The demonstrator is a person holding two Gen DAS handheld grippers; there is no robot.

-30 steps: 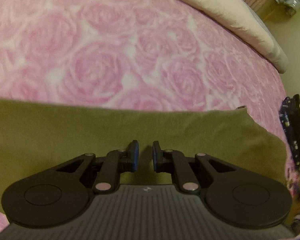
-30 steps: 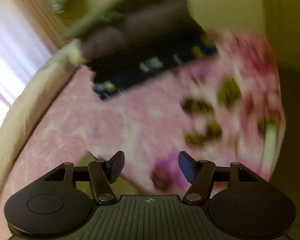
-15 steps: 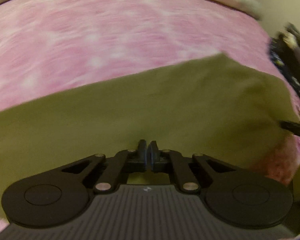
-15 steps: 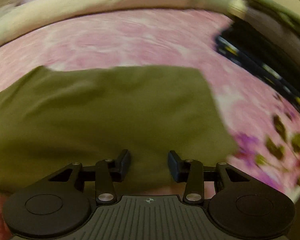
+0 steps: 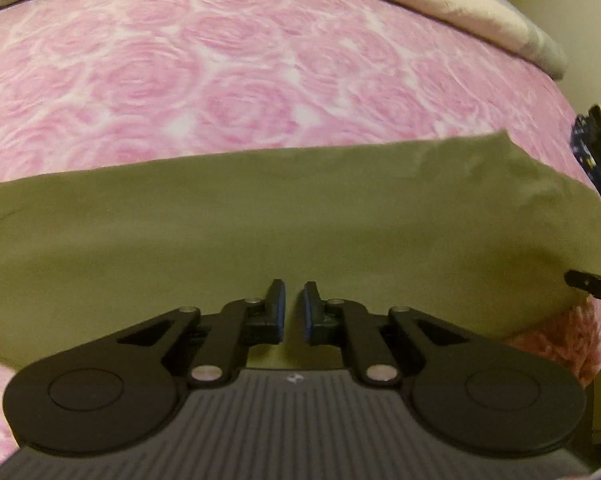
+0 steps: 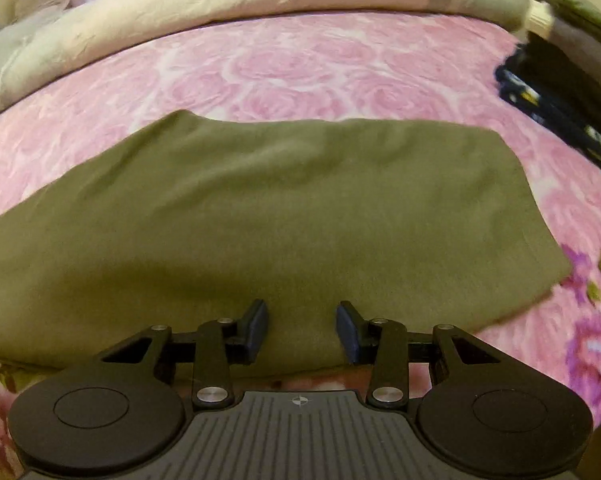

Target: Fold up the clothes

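Below, the left gripper shows its jaws opening from a narrow gap, with nothing pinched between them; the right gripper holds its jaws spread about halfway, likewise empty. Both sets of jaws hover over the near edge of the olive garment, which lies flat just ahead of them as a broad, already doubled rectangle of soft, matte knit with faint ripples. Judged from this layout, the step in hand is taking hold of the near hem for a further fold; the next move calls for lowering both jaws onto that edge and closing on the cloth. Beyond the garment stretches the bed with its pink rose-patterned plush cover, then a beige rolled quilt; a stack of dark folded clothes lies far right.
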